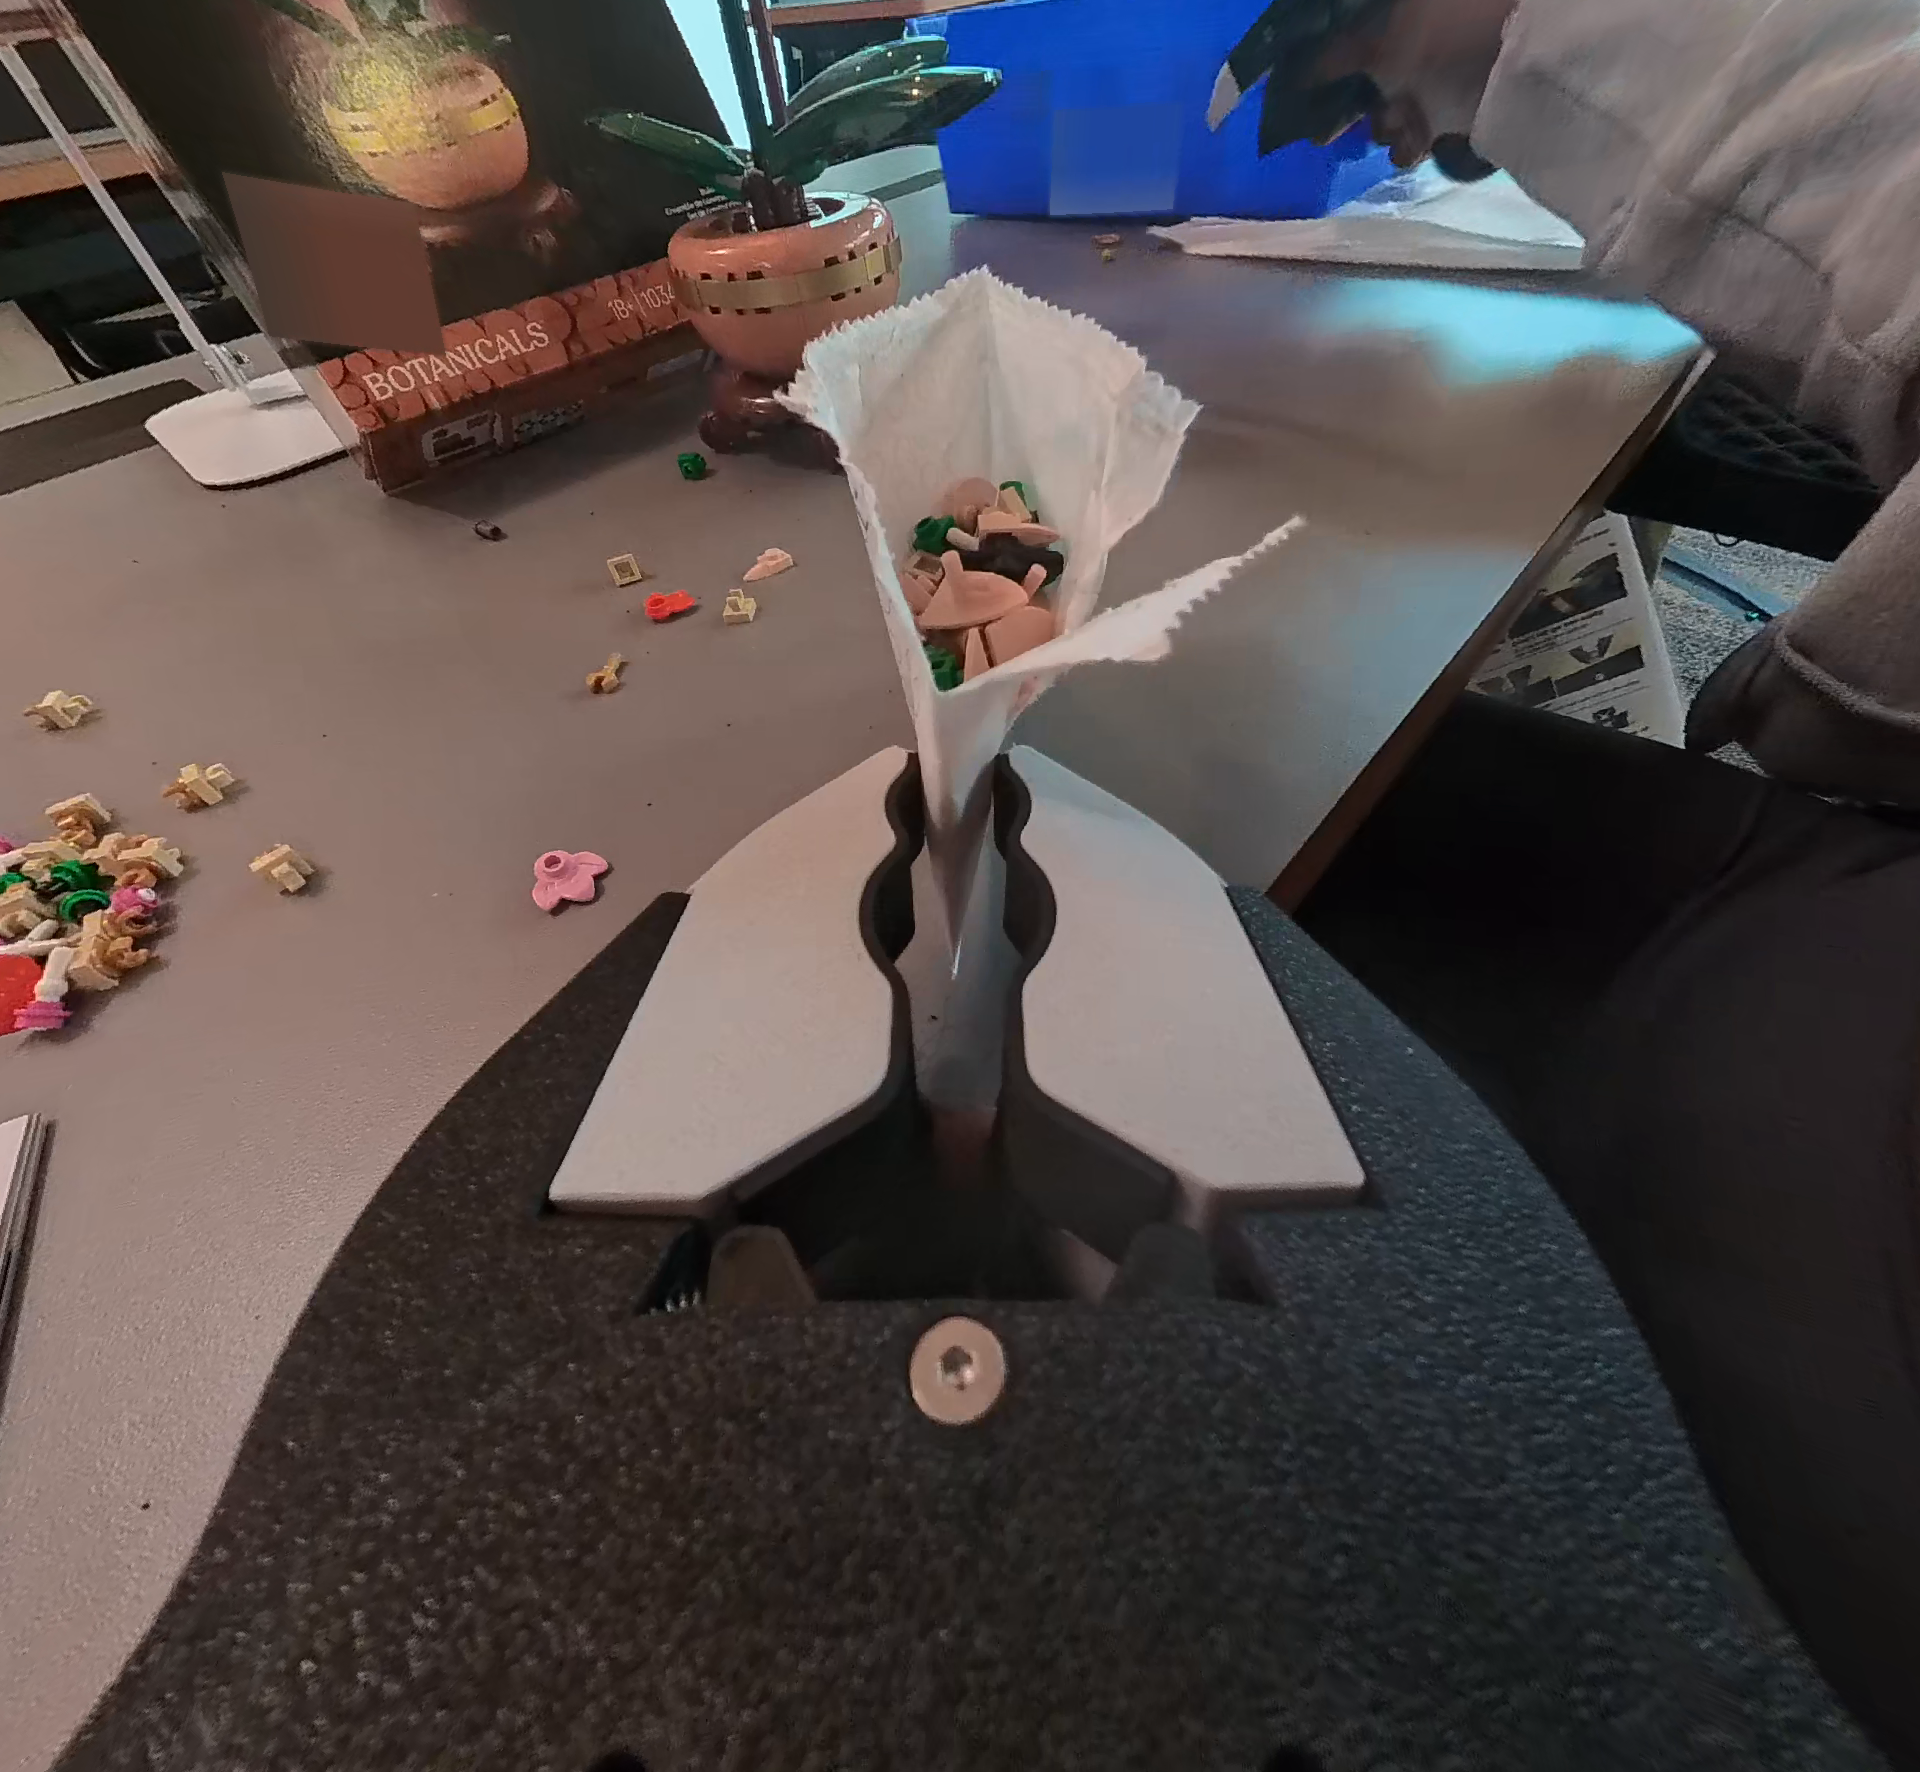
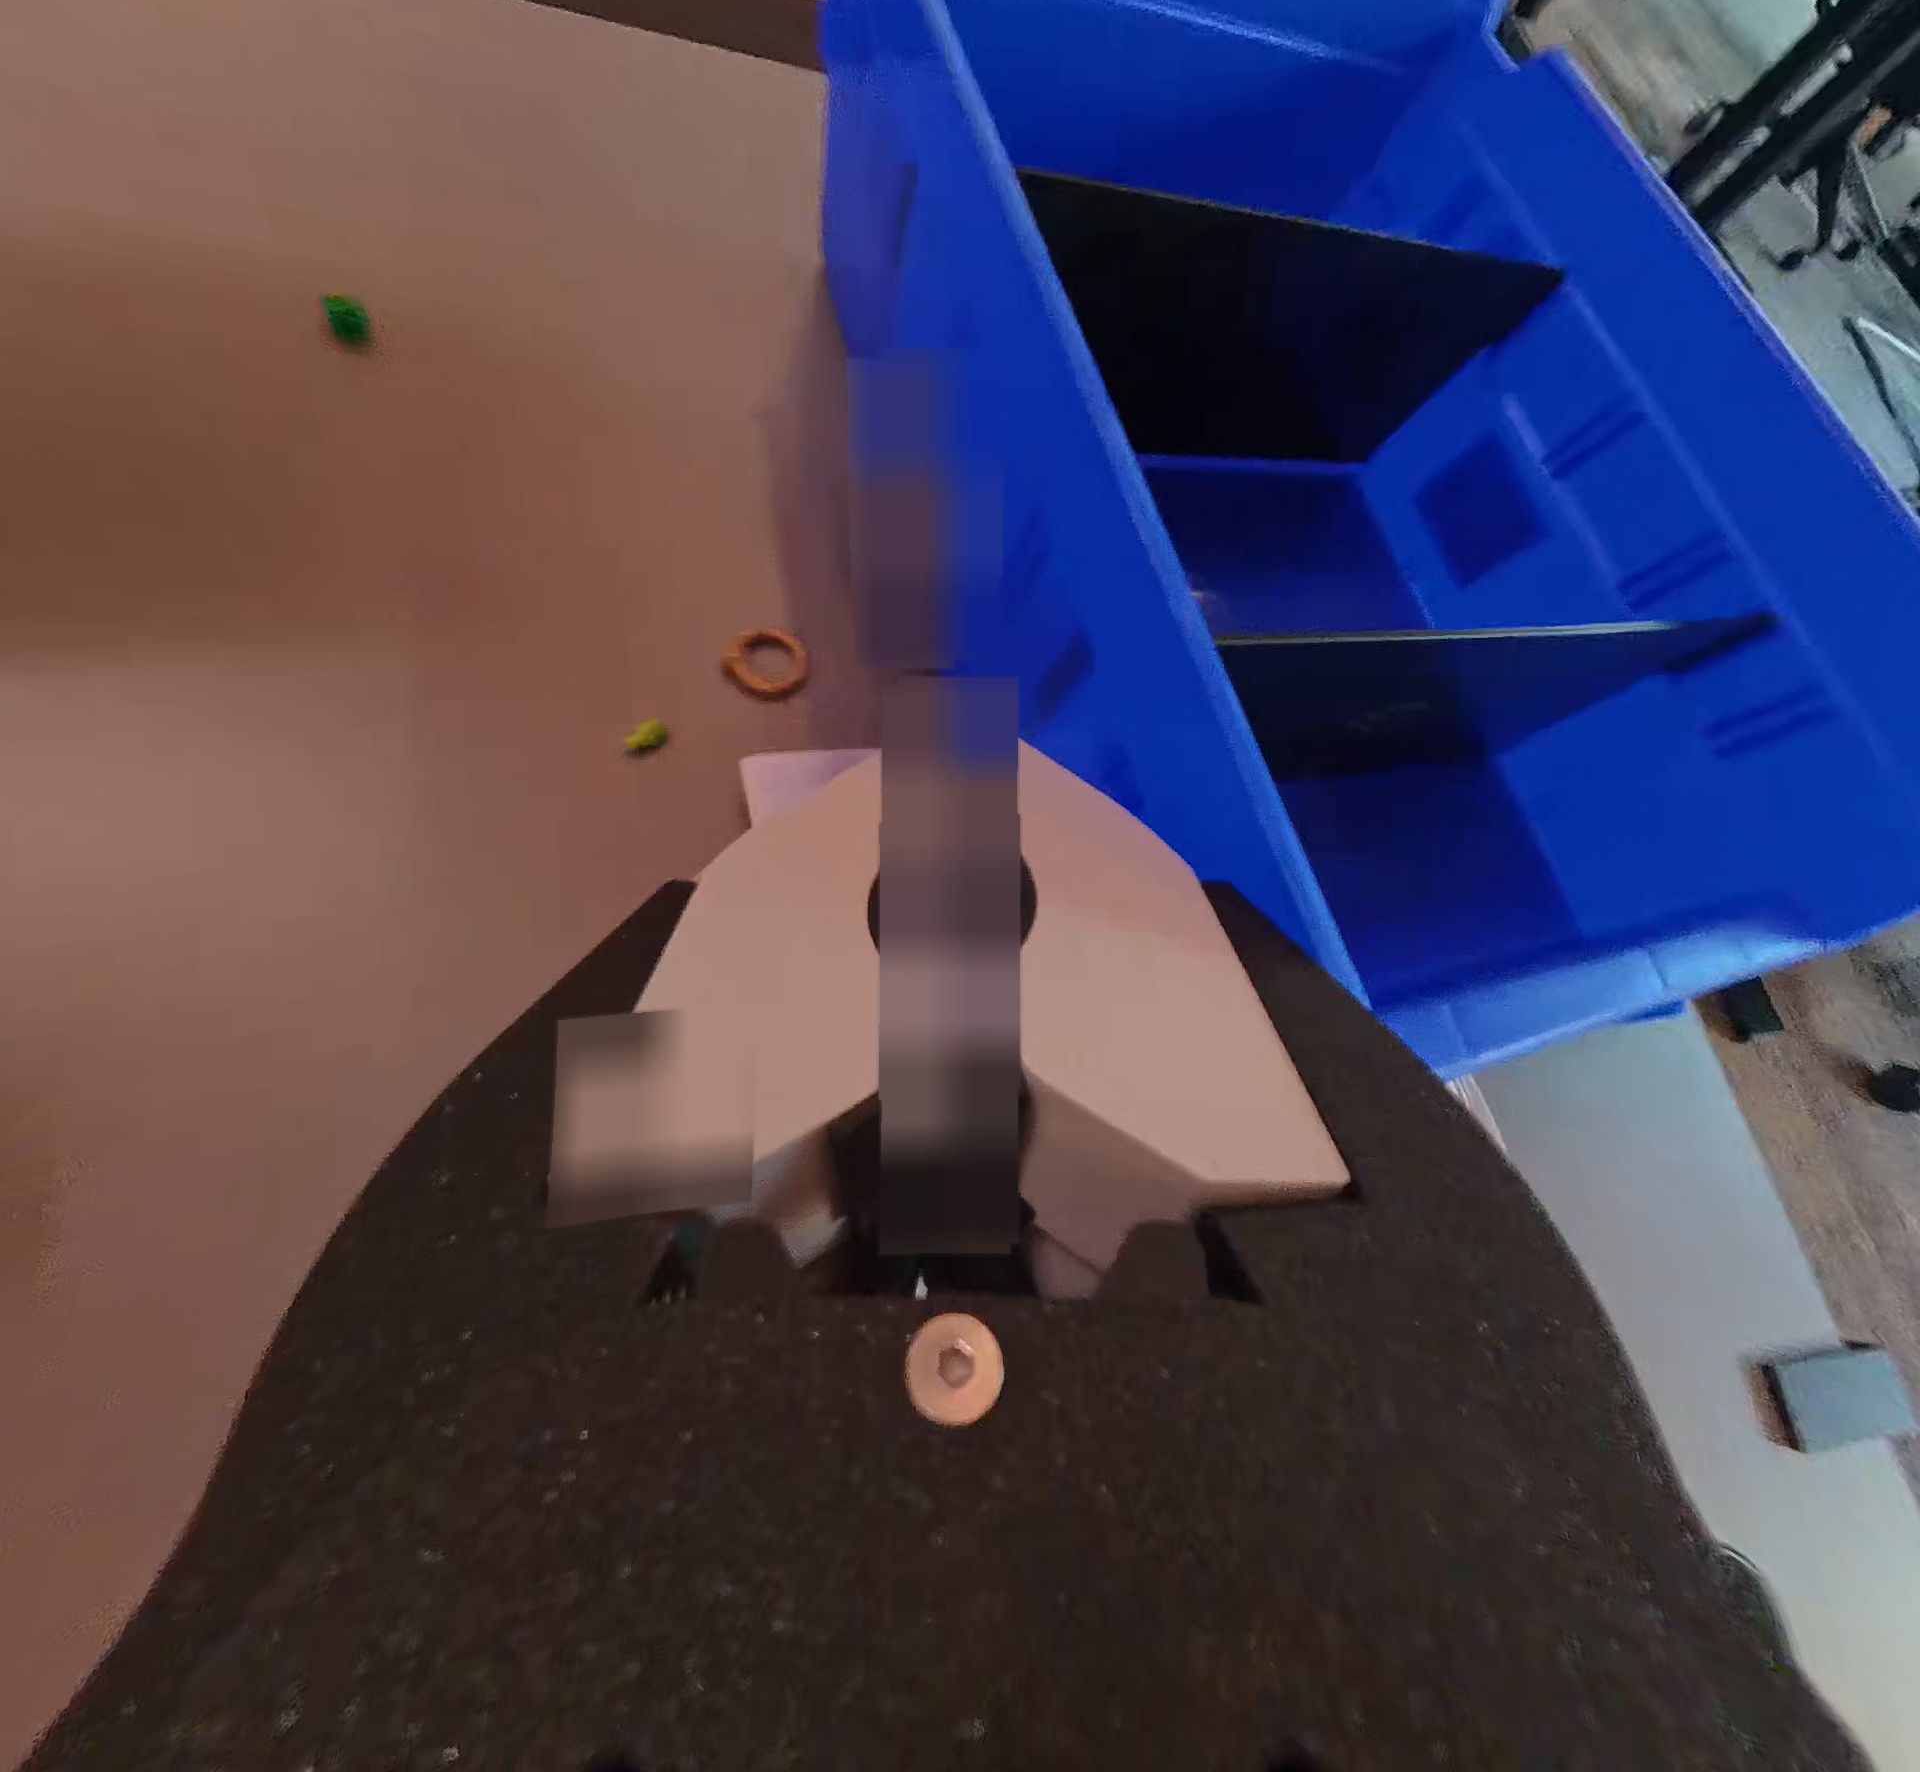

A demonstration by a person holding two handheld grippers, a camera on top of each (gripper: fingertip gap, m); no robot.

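- The left gripper is clamped on the lower corner of a white paper bag, its two grey fingers pressed together on the paper
- The bag stands upright out of the fingers with its torn, zigzag-edged top spread open; inside lie small toy bricks in tan, green and dark colours
- Beyond the bag, on the grey table, stands a brick-built potted plant with dark green leaves, and to the left of the bag and farther back leans the dark product box showing the same plant
- Left of the bag, loose pieces lie scattered on the table: a pink flower piece near the gripper, a red piece, and a heap of tan, green and pink parts at the far left edge
- Beyond the bag to the right sits a blue bin; a person's light sleeve reaches in at the right
- The right gripper is partly covered by mosaic patches, so I cannot tell whether its fingers are together or apart
- It hovers just beside the blue bin, which has dark dividers splitting it into compartments
- Left of the bin on the table lie a tan ring and two small green pieces
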